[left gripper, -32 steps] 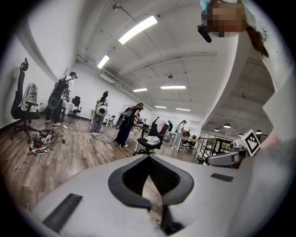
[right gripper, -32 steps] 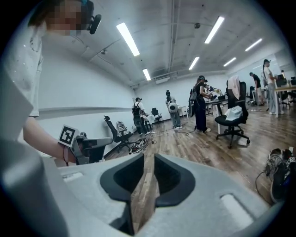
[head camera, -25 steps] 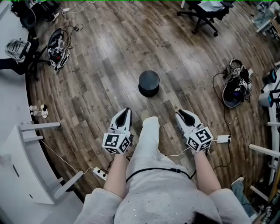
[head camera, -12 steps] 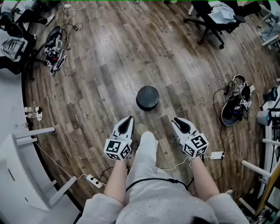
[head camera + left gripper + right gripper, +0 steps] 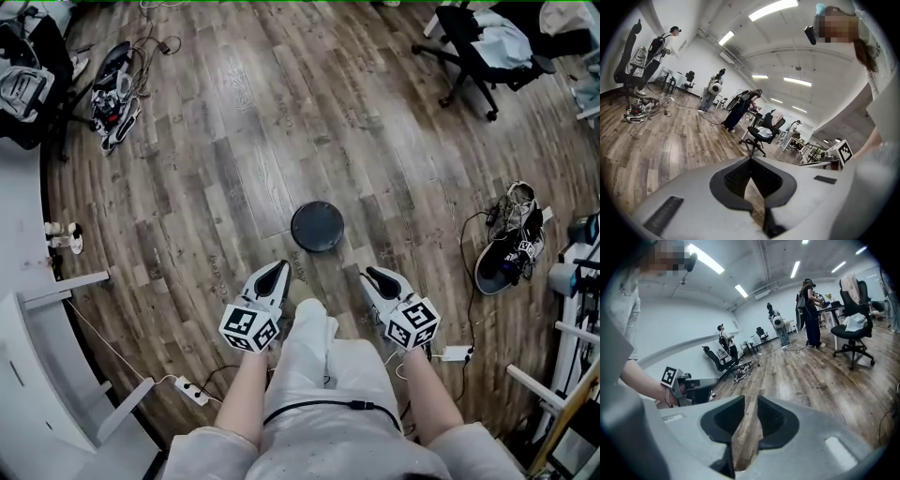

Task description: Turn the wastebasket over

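Note:
The wastebasket [image 5: 317,226] is a black round bin standing on the wood floor, seen from above as a dark disc. I cannot tell whether its opening or its base faces up. My left gripper [image 5: 277,267] is just below and left of it, apart from it, jaws shut with nothing held. My right gripper [image 5: 370,275] is below and right of it, also apart, jaws slightly open and empty. In the left gripper view the left gripper [image 5: 751,160] has its tips together. Floor shows through the gap of the right gripper [image 5: 751,398]. Neither gripper view shows the bin.
An office chair [image 5: 478,47] stands at the far right. A heap of gear and cables [image 5: 506,239] lies at the right, another heap [image 5: 112,89] at the far left. A power strip [image 5: 187,389] and white furniture [image 5: 37,375] are near my left. People [image 5: 809,310] stand far off.
Both grippers have moved forward and down toward the wastebasket, which now sits closer to them and lower in the head view. Their jaws look unchanged.

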